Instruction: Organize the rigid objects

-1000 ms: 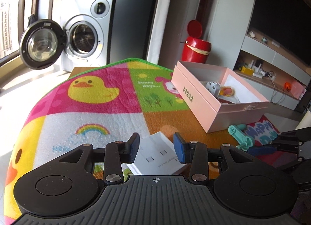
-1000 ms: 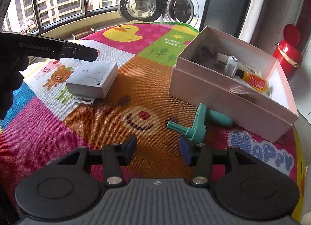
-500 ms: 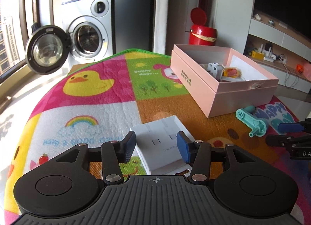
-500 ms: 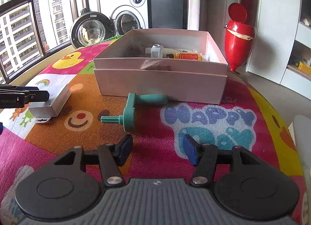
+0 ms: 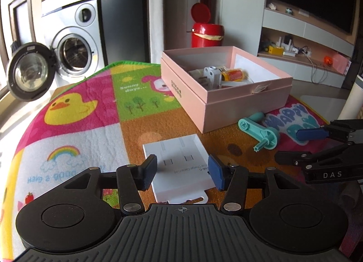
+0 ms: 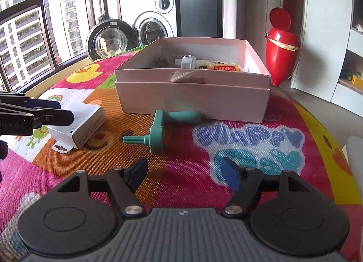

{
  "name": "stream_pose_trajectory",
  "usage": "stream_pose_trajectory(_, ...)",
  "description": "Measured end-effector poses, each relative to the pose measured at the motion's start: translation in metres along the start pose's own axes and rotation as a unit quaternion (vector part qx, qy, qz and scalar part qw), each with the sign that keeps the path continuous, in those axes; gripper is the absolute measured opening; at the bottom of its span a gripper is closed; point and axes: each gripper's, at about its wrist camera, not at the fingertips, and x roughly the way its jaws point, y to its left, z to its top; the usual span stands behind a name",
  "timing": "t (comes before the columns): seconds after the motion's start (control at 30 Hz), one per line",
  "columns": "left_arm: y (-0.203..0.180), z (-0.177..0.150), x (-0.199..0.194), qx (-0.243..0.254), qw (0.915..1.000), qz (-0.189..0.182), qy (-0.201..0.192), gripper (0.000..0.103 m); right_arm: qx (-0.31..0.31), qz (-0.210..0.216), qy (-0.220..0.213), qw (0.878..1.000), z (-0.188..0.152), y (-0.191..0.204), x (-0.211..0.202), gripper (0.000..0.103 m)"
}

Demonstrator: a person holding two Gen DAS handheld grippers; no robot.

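A white flat carton point(image 5: 181, 164) lies on the colourful play mat point(image 5: 79, 132), and my left gripper point(image 5: 182, 172) is open just above its near end, one finger on each side. A teal crank handle point(image 5: 261, 134) lies on the mat beside an open pink box point(image 5: 226, 101) that holds a white plug, an orange bottle and other items. In the right wrist view my right gripper point(image 6: 182, 174) is open and empty, just short of the crank handle point(image 6: 161, 130), with the pink box point(image 6: 192, 96) behind it and the carton point(image 6: 81, 126) to the left.
A red bin point(image 6: 282, 46) stands behind the box, beyond the mat's far edge. A washing machine with its door open point(image 5: 68, 49) is at the back. My right gripper's fingers point(image 5: 317, 146) reach in at the right of the left wrist view. Shelves point(image 5: 301, 53) line the right wall.
My left gripper has moved in over the white carton and its jaws have widened. My right gripper has swung to face the box and crank handle and opened wider.
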Motion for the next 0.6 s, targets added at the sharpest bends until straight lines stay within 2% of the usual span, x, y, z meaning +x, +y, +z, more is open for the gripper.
stream_pose_trajectory(0.07, -0.008, -0.002, 0.003, 0.014, 0.9998, -0.004, -0.01, 0.057, -0.002, -0.002, 0.0, 1.0, 0.0, 0.001, 0.0, 0.072)
stream_pose_trajectory(0.1, -0.012, -0.002, 0.004, 0.016, 0.9998, -0.011, -0.009, 0.063, -0.002, -0.002, 0.0, 1.0, 0.0, 0.001, 0.0, 0.072)
stream_pose_trajectory(0.17, -0.018, -0.003, 0.008, 0.026, 0.9994, -0.02, -0.006, 0.083, -0.001, -0.001, 0.0, 1.0, 0.0, 0.001, 0.0, 0.072)
stream_pose_trajectory(0.27, -0.027, -0.007, 0.013, 0.044, 0.9987, -0.026, -0.009, 0.095, -0.001, -0.001, 0.0, 1.0, 0.0, 0.001, 0.0, 0.072)
stream_pose_trajectory(0.4, -0.026, -0.011, 0.006, 0.032, 0.9986, -0.025, -0.034, 0.091, -0.001, -0.001, 0.0, 1.0, 0.0, 0.001, 0.0, 0.073)
stream_pose_trajectory(0.43, -0.024, -0.012, 0.003, 0.03, 0.9986, -0.014, -0.042, 0.088, -0.001, -0.001, 0.0, 1.0, 0.0, 0.001, 0.0, 0.073)
stream_pose_trajectory(0.47, -0.022, -0.012, -0.001, 0.029, 0.998, 0.014, -0.054, 0.086, -0.001, -0.001, 0.0, 1.0, 0.0, 0.001, 0.0, 0.073)
stream_pose_trajectory(0.53, -0.013, -0.009, -0.004, 0.014, 0.997, 0.046, -0.061, 0.086, -0.001, 0.0, 0.0, 1.0, 0.0, 0.001, 0.0, 0.073)
stream_pose_trajectory(0.6, -0.001, -0.007, 0.0, -0.023, 0.9979, 0.038, -0.048, 0.086, -0.003, 0.001, 0.001, 1.0, 0.0, 0.002, 0.0, 0.075)
